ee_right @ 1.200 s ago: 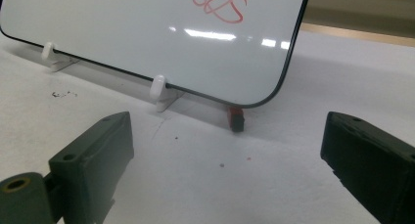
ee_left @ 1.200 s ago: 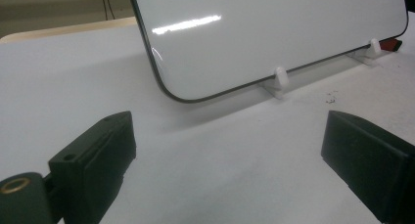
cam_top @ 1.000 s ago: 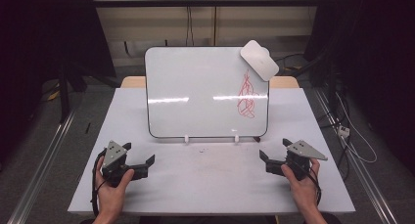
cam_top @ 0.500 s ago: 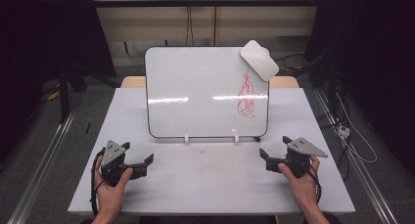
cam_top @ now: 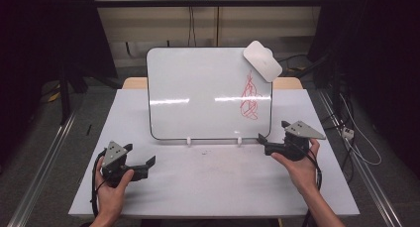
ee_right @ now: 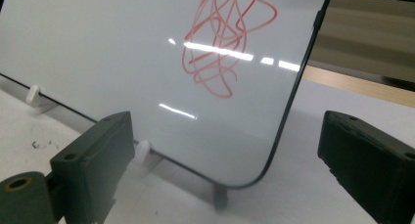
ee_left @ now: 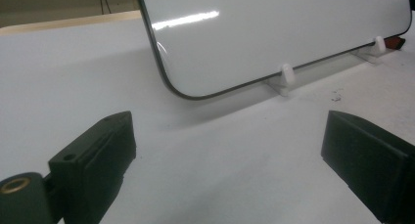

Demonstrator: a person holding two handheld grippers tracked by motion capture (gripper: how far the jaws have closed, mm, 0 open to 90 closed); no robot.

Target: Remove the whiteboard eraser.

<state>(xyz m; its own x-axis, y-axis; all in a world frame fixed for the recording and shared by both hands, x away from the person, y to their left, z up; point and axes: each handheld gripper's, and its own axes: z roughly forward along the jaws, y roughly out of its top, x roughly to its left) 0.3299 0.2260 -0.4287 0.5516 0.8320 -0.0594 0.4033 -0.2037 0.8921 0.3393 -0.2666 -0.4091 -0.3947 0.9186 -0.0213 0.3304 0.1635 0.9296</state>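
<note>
The high view looks forward and down from six o'clock. Both gripper views sit low and close, perhaps just above the table (cam_top: 208,187), facing twelve. All share the whiteboard (cam_top: 198,95).

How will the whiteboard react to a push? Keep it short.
The whiteboard looks stiff and thin. It stands nearly upright on small white clips, so a push high up would probably tip it. Its glossy face is likely slippery to the right tool.

The whiteboard (cam_top: 198,93) is glossy white with a thin black rim, and a red looping scribble (cam_top: 250,100) marks its right part. A white eraser (cam_top: 262,61) sits at its upper right corner. White clips (cam_top: 188,140) hold its lower edge. Below it, the bench (cam_top: 223,182) is pale grey-white; both tools are black with grey plates.
</note>
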